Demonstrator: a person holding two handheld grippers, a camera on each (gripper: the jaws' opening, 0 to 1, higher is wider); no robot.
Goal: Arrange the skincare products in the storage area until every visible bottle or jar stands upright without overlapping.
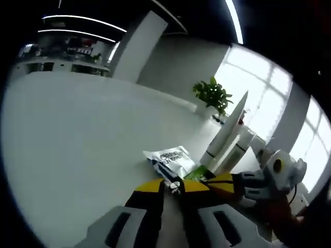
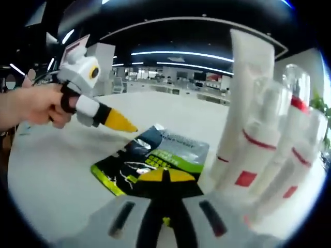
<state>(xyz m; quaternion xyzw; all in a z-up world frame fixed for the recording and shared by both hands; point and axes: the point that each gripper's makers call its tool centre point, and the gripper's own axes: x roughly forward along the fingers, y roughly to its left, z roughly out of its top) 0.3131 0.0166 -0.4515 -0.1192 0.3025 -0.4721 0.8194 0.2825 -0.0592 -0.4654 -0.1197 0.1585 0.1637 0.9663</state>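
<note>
Both yellow-tipped grippers, left gripper (image 1: 172, 187) and right gripper (image 2: 166, 175), look clenched on the flat green-and-silver foil sachet (image 2: 155, 157) beside the upright white red-banded tubes (image 2: 248, 134); next, I think, comes clearing it.

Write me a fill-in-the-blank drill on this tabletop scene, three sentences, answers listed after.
1. The flat sachets lie on the white ______.
2. In the right gripper view, the white tubes and bottles carry bands and patches coloured ______.
3. In the right gripper view, the left gripper, held by a hand, has fingers with tips coloured ______.

Missing words: table; red; yellow
</note>
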